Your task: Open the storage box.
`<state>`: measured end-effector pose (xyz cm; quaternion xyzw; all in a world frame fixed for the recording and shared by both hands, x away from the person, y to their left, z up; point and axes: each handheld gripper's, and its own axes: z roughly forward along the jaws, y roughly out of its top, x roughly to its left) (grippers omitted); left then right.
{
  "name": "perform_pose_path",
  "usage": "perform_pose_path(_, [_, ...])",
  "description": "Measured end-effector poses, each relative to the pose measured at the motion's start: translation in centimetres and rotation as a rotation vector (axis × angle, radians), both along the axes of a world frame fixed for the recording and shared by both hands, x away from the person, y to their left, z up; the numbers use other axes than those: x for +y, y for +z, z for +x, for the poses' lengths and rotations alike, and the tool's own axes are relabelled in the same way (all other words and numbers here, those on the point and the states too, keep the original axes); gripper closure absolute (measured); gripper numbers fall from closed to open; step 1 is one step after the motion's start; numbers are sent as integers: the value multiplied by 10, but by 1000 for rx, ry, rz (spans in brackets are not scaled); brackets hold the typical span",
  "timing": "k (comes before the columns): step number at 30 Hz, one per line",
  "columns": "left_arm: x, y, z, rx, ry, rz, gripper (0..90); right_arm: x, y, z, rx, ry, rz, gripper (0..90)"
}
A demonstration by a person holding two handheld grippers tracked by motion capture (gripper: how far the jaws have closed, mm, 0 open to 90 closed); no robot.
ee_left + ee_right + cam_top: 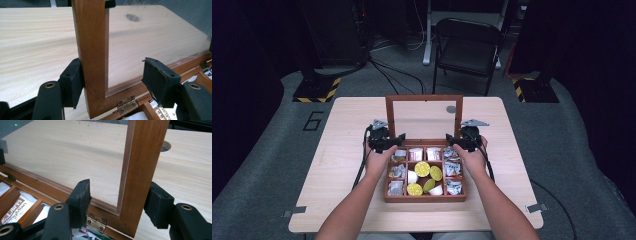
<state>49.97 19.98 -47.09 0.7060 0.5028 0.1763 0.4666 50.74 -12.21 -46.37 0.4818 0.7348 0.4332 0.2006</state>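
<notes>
You had the left gripper (110, 82) and right gripper (120, 202) each straddling a side rail of the upright glazed lid (424, 118), jaws apart, not clamped. An uneven push could have twisted the hinges (127, 103) or shifted the wooden box (425, 196).

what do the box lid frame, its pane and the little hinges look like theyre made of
Reddish-brown lid frame: looks like stained wood with a satin finish; grain shows. Clear lid pane: transparent glass or acrylic, can't tell which; the table shows through, with faint smears. Small gold hinge: brass-coloured metal, shiny, with screw heads.
</notes>
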Motion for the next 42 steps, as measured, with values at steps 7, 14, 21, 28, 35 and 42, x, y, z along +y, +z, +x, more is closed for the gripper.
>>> perform_pose_path(7, [-4,-2,2,30,19,-11,306,1,0,0,2,-8,2,415])
perform_pose_path(14, [-5,-3,4,32,28,-13,299,2,-1,1,8,-24,6,408])
perform_pose_path(21, [-4,-5,7,44,31,-21,315,3,-2,3,21,-34,8,405])
perform_pose_path(28, [-6,-6,11,58,25,20,316,4,-3,6,36,-40,-4,394])
perform_pose_path(35, [-6,-7,15,75,32,-7,313,3,-3,9,58,-41,5,390])
perform_pose_path(42, [-6,-8,17,83,31,-16,308,4,-3,11,75,-50,4,385])
